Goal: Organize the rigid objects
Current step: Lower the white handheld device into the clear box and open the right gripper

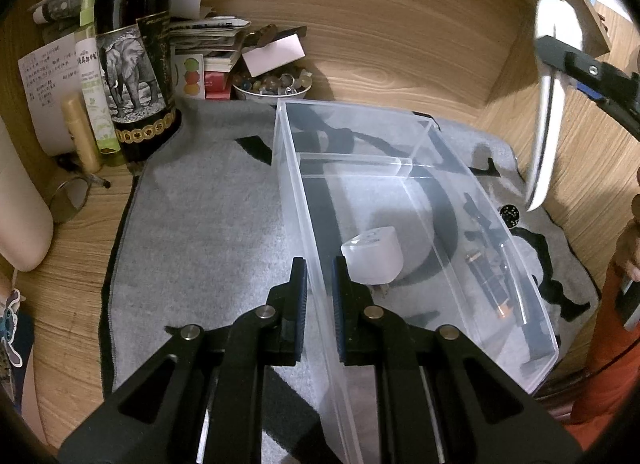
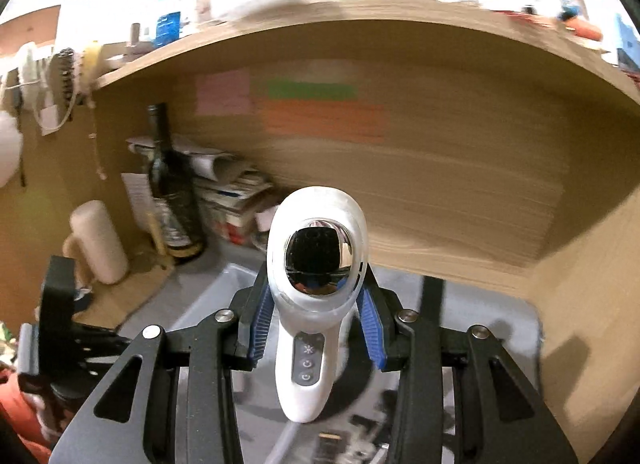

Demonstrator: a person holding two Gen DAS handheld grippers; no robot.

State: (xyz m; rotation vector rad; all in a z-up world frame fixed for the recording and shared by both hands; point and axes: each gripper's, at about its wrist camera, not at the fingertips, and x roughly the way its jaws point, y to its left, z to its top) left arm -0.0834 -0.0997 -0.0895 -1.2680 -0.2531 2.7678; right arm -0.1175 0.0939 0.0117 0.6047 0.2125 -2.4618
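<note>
Left tool [image 1: 319,264] | clamping near left wall of clear bin [image 1: 296,200], fingers straddling it | white charger [image 1: 374,256] sitting inside bin just ahead-right of tool | right tool [image 2: 316,320] | pinching white handheld device [image 2: 316,264] below its mirrored head, lifting it clear above grey mat [image 1: 200,224] on bench [image 1: 400,64]

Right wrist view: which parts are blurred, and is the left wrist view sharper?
Right wrist view: the wooden back wall smears sideways, while the white handheld device with a mirror-like oval head stays sharp. Left wrist view: mostly sharp, though that device is blurred.
</note>
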